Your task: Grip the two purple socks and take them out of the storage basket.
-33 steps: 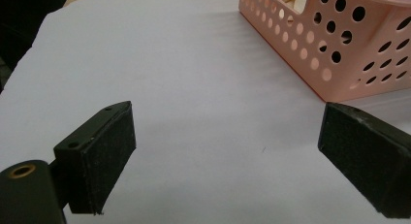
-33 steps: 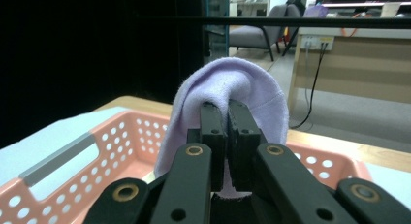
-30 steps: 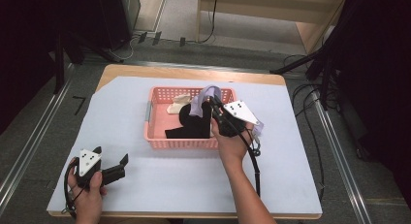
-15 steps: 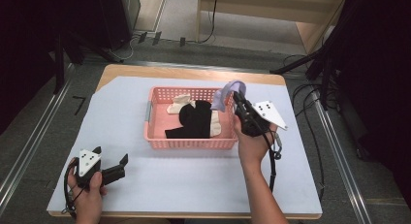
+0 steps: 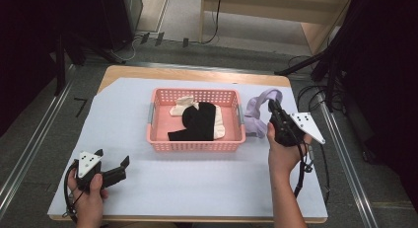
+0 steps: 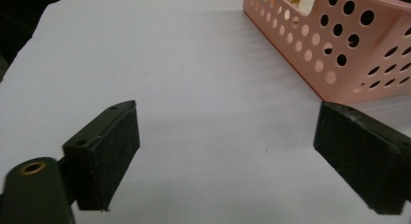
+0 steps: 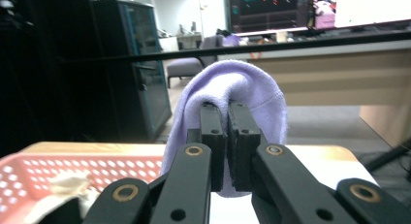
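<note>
A white sheet is covering the tabletop [image 5: 197, 198]. At center right, a lilac sock [image 5: 260, 105] is hanging just outside the pink basket [image 5: 194, 145], pinched in the right tongs [image 5: 272, 109]. Black and cream socks [image 5: 199, 120] are probably still waiting inside. Lower left, the left tongs [image 5: 112, 165] are gaping wide, idle.

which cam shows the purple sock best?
Right gripper view: the purple sock sits close up, draped over the shut jaws. High view shows it small, right of the pink basket, at the right gripper.

Right gripper [image 5: 272, 109] carried lilac sock [image 5: 260, 107] out of basket [image 5: 196, 144]
</note>
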The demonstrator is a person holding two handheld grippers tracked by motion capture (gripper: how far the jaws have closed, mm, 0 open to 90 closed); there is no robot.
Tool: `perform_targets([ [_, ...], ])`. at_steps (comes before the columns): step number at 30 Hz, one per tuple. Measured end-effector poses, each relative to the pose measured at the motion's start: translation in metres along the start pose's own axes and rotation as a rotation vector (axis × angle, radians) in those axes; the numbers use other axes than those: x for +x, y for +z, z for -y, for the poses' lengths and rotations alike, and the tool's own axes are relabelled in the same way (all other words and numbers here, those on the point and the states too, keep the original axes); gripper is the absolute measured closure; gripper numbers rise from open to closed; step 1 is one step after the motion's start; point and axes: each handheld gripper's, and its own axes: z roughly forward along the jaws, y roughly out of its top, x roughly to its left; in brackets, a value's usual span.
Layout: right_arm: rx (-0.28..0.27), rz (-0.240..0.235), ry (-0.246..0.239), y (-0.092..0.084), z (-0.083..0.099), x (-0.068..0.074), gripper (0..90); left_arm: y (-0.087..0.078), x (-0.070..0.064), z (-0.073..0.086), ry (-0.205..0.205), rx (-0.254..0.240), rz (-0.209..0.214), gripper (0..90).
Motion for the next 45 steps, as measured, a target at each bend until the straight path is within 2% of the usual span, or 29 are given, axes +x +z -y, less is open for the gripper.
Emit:
perform_targets([
  [6,0.05,0.054,0.02,-0.004,0.024,-0.018,87.5,0.0,-0.001,0.0,0.004,0.005,-0.003,12.5],
  [10,0.125,0.055,0.03,0.0,0.046,-0.022,87.0,0.0,0.0,0.0,-0.016,-0.001,-0.036,5.2],
  [12,0.173,0.043,0.048,0.002,0.06,-0.023,85.5,0.001,0.0,-0.001,-0.017,0.016,-0.037,3.1],
  [15,0.238,0.034,0.083,0.003,0.077,-0.026,79.6,0.003,0.001,-0.002,-0.029,0.034,-0.03,3.2],
  [19,0.273,0.03,0.145,-0.003,0.086,-0.031,63.9,0.003,0.002,-0.002,-0.032,0.034,-0.028,3.2],
  [20,0.273,0.027,0.148,-0.006,0.086,-0.032,59.3,0.003,0.002,-0.002,-0.033,0.031,-0.028,3.2],
  [22,0.272,0.025,0.116,-0.013,0.085,-0.033,50.5,0.003,0.001,-0.001,-0.033,0.024,-0.029,3.2],
  [25,0.259,0.021,0.073,-0.029,0.083,-0.037,44.1,0.001,0.002,-0.001,-0.031,0.014,-0.025,3.3],
  [26,0.255,0.017,0.074,-0.036,0.082,-0.039,42.2,0.001,0.001,-0.001,-0.031,0.009,-0.027,3.8],
  [29,0.25,0.019,0.056,-0.056,0.084,-0.049,40.7,0.0,0.001,0.0,-0.018,-0.001,-0.021,5.5],
  [32,0.246,0.017,0.069,-0.077,0.088,-0.059,40.2,-0.002,0.0,0.001,-0.004,-0.016,-0.012,7.2],
  [34,0.244,0.032,0.087,-0.089,0.091,-0.066,38.5,-0.003,0.0,0.001,-0.003,-0.024,-0.01,7.2],
  [35,0.216,0.024,0.118,-0.096,0.091,-0.069,38.5,-0.003,0.0,0.001,-0.008,-0.027,-0.013,7.2],
  [36,0.213,0.033,0.134,-0.102,0.09,-0.072,39.3,-0.003,0.001,0.001,-0.014,-0.026,-0.017,7.2],
  [37,0.21,0.05,0.121,-0.106,0.09,-0.075,39.4,-0.003,0.001,0.001,-0.023,-0.03,-0.021,7.2],
  [38,0.21,0.06,0.128,-0.113,0.089,-0.078,39.5,-0.003,0.002,0.001,-0.025,-0.026,-0.022,7.2],
  [43,0.197,0.077,0.127,-0.133,0.088,-0.09,38.6,-0.003,0.001,0.001,-0.023,-0.024,-0.022,7.2],
  [45,0.202,0.089,0.106,-0.14,0.087,-0.094,38.0,-0.003,0.001,0.001,-0.022,-0.024,-0.023,7.2],
])
